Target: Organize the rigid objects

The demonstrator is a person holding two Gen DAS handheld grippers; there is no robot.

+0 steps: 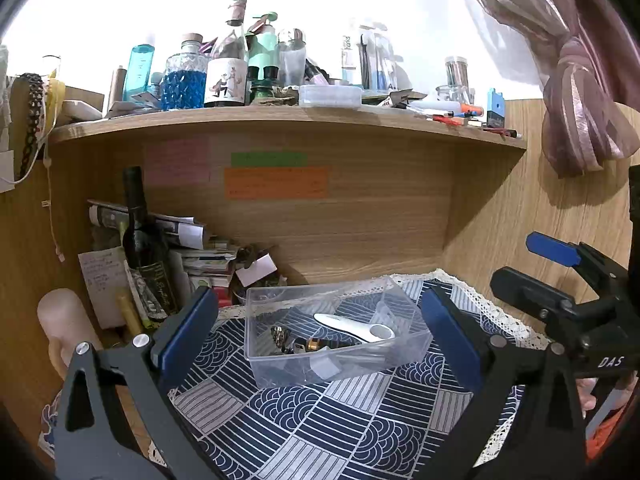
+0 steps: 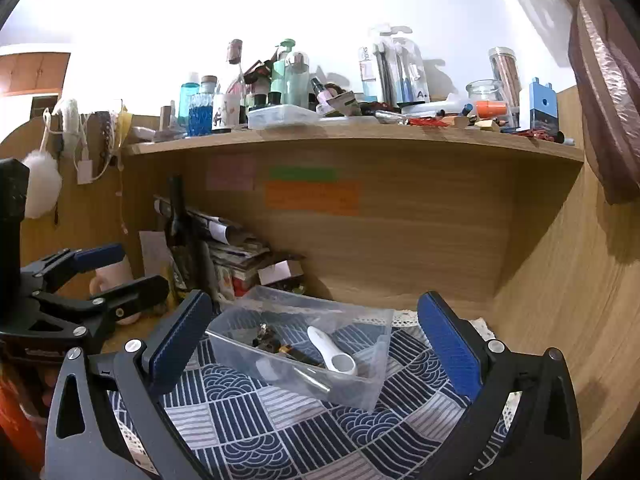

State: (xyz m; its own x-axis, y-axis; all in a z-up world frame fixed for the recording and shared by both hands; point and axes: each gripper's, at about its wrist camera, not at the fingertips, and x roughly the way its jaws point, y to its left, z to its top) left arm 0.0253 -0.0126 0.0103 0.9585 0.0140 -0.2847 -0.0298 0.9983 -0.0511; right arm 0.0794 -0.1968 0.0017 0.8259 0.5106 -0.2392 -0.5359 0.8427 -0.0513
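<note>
A clear plastic box (image 1: 260,364) (image 2: 362,390) sits on a blue patterned cloth (image 1: 320,420) (image 2: 248,424). Inside lie a white handled tool (image 1: 356,326) (image 2: 330,348), a small dark and gold item (image 1: 310,344) (image 2: 286,350) and a patterned clip (image 1: 280,335) (image 2: 265,334). My left gripper (image 1: 316,340) is open and empty, its blue pads on either side of the box, short of it. My right gripper (image 2: 316,344) is open and empty, also straddling the box. Each gripper shows in the other's view: the right gripper (image 1: 540,268) and the left gripper (image 2: 120,270).
A wooden shelf (image 1: 280,114) (image 2: 360,136) above carries several bottles and jars. A dark wine bottle (image 1: 142,248) (image 2: 178,232), stacked papers (image 1: 192,248) and a pink cup (image 1: 66,320) crowd the back left corner. Wooden walls close the back and right. A curtain (image 1: 580,92) hangs at right.
</note>
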